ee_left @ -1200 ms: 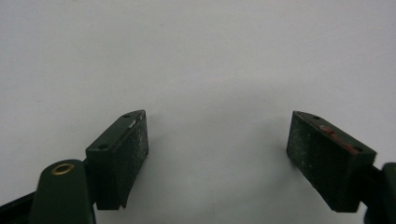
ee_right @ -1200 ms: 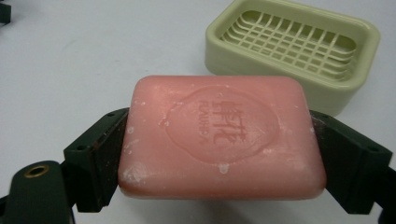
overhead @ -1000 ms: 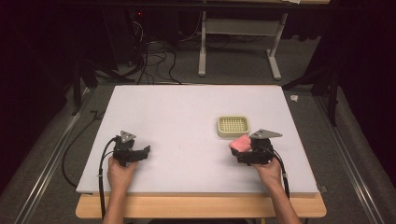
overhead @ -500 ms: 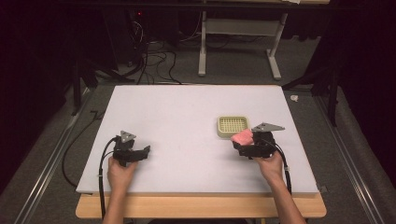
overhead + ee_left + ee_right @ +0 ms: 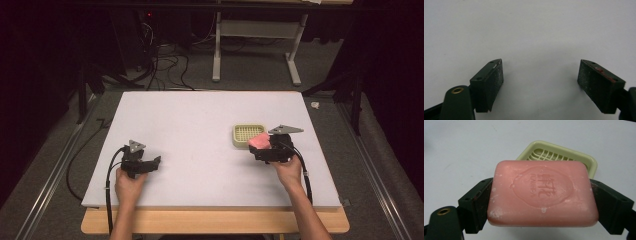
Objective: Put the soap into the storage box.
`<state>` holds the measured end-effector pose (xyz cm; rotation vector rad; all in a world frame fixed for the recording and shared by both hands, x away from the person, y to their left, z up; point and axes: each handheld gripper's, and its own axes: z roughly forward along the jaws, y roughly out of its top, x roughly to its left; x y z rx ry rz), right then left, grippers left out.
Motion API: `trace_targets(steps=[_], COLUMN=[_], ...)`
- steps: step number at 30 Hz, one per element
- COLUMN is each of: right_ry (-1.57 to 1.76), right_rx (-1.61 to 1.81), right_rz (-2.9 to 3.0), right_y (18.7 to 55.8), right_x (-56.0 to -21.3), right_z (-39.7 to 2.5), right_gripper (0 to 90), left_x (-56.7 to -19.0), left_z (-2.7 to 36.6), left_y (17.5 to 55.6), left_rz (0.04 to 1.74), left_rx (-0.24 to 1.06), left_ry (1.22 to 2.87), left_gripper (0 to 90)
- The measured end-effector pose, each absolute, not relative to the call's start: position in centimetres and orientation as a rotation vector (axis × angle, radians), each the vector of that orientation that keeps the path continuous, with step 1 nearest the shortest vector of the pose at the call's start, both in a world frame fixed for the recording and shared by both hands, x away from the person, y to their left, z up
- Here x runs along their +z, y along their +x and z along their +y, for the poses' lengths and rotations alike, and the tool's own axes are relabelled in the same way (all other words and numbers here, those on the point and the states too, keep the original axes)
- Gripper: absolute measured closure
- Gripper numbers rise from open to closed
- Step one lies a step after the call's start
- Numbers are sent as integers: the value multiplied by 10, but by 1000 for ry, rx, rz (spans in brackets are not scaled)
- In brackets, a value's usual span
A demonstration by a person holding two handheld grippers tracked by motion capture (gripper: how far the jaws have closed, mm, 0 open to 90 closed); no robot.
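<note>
Two jaws of the right gripper (image 5: 541,202) clamp pink soap (image 5: 541,193) — beside the dish (image 5: 564,155).

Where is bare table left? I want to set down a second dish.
Bare: the whole far half behind the soap dish, and the middle between the left gripper and right gripper. Crowded: right side, where dish, pink soap and gripper bunch together.
</note>
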<state>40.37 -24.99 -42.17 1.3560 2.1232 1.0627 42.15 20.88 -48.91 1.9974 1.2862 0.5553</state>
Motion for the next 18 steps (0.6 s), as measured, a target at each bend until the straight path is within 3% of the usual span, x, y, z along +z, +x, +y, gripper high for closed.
trace_targets(steps=[18], right_ry=[1419], right_rx=[1004], right_rz=[2085], right_y=[430], right_x=[-419], right_z=[-247], right_gripper=[140], left_x=[-489], left_z=[209], left_y=[422], left_rz=[1286], left_rx=[555], left_ry=[1997], left_gripper=[214])
